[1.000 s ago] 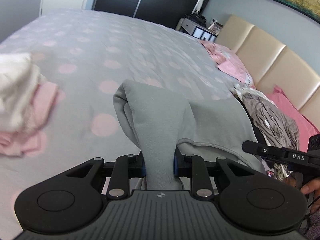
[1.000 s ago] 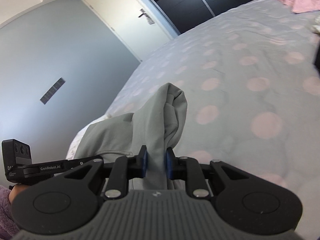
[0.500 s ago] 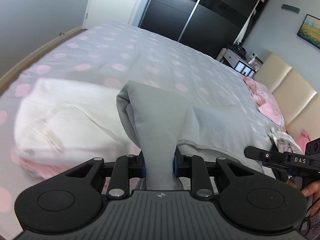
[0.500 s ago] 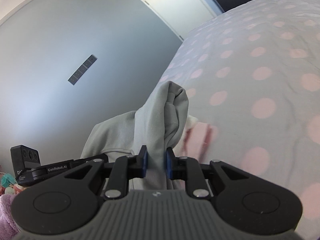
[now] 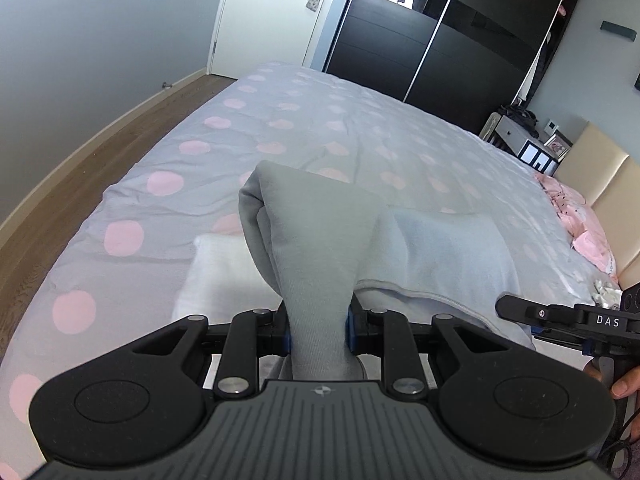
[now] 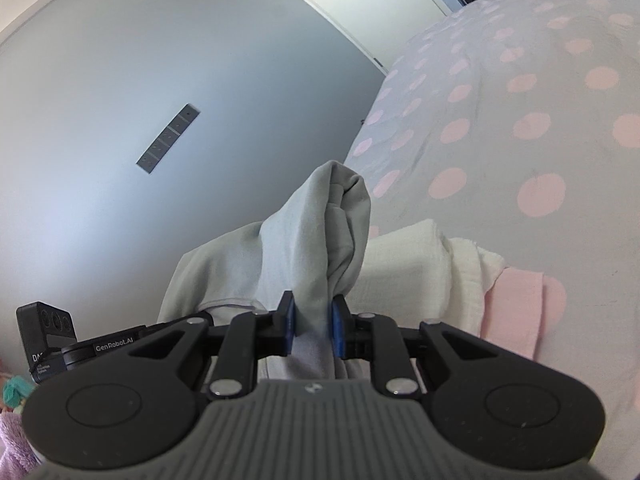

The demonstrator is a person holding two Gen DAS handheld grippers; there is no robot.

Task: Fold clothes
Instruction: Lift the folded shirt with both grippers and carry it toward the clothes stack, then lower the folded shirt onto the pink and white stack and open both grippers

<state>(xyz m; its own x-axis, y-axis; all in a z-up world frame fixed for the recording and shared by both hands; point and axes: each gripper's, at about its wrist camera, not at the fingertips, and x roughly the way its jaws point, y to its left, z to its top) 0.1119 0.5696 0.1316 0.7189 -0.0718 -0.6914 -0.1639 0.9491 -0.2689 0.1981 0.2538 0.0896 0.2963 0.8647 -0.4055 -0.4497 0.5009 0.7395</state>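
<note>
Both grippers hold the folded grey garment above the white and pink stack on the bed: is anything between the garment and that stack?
Nothing visible. The grey garment hangs clamped in the left gripper and right gripper, directly above the white folded cloth that tops the pink piece on the spotted bedspread.

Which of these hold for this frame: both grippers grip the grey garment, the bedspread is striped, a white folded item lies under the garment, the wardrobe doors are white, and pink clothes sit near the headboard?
1. Both the left gripper and the right gripper are clamped on the grey garment. True.
2. The bedspread is striped. False: it is pale grey with pink dots.
3. A white folded item lies on the bed beneath the garment. True.
4. The wardrobe doors are white. False: they are black and glossy.
5. Pink clothes lie near the headboard. True.
</note>
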